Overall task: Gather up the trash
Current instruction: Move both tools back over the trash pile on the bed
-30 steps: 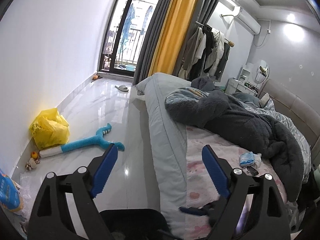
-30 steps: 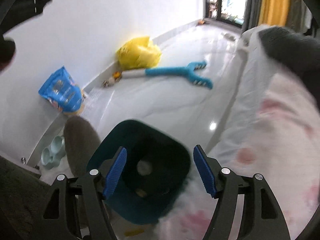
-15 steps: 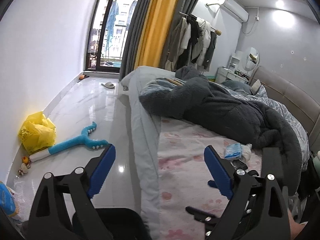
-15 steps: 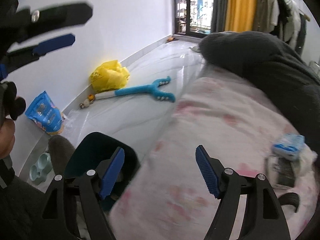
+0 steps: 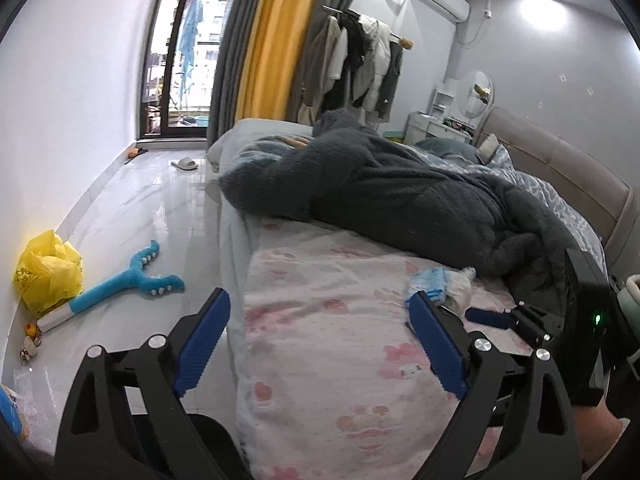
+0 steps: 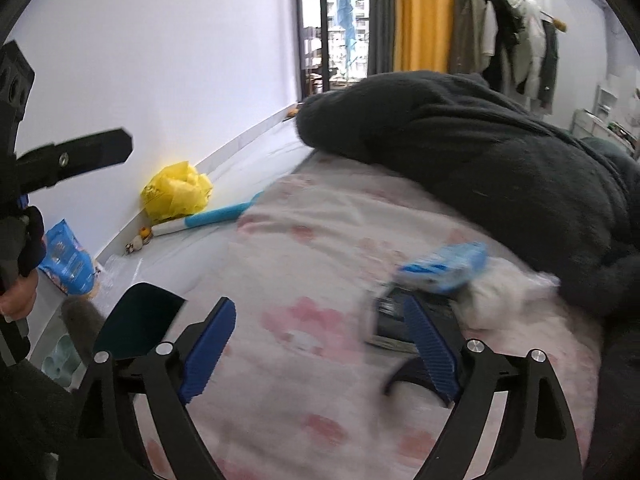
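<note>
Now, from the left wrist, my left gripper hangs spread and empty over the pink sheet. From the right wrist, my right gripper is opening, nothing between its jaws; I judge the blue wrapper beside the dark blanket comes next, so reach forward and right.

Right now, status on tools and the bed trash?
Left tool open, empty. Right tool opening, empty. Blue wrapper and white wad on bed, beside dark blanket. Nothing blocking.
</note>
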`<state>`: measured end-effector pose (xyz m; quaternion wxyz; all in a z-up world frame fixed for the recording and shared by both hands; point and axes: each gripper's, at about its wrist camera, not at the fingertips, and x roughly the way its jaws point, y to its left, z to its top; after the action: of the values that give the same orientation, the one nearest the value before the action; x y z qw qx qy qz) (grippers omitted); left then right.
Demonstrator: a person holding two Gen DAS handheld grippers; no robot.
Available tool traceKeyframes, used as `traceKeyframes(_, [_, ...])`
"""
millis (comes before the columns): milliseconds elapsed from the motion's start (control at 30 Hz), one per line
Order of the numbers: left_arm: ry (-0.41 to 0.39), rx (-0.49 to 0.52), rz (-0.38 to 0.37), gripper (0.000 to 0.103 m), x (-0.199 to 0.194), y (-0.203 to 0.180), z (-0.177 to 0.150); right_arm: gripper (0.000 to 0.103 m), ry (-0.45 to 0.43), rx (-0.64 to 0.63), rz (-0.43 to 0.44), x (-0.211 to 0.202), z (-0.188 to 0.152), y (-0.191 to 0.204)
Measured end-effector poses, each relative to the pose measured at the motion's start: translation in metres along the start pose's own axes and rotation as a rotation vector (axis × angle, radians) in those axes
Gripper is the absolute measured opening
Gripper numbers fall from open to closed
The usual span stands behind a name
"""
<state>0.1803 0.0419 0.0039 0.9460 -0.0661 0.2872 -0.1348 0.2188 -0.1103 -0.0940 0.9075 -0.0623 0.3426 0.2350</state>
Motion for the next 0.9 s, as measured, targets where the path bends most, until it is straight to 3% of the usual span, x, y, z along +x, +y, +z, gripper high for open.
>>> traceKeyframes(367, [0.102,0.042,-0.078,0.093,0.039,-0.054,-0.012,0.092,0.008,0.069,0.001,-0.016,-0.031,-0.062])
traceKeyframes(900, [0.273,0.002,-0.256,0.093,0.090,-0.109,-0.039,0.092,0.036,0.151,0.106,-0.011,-0.065,-0.104])
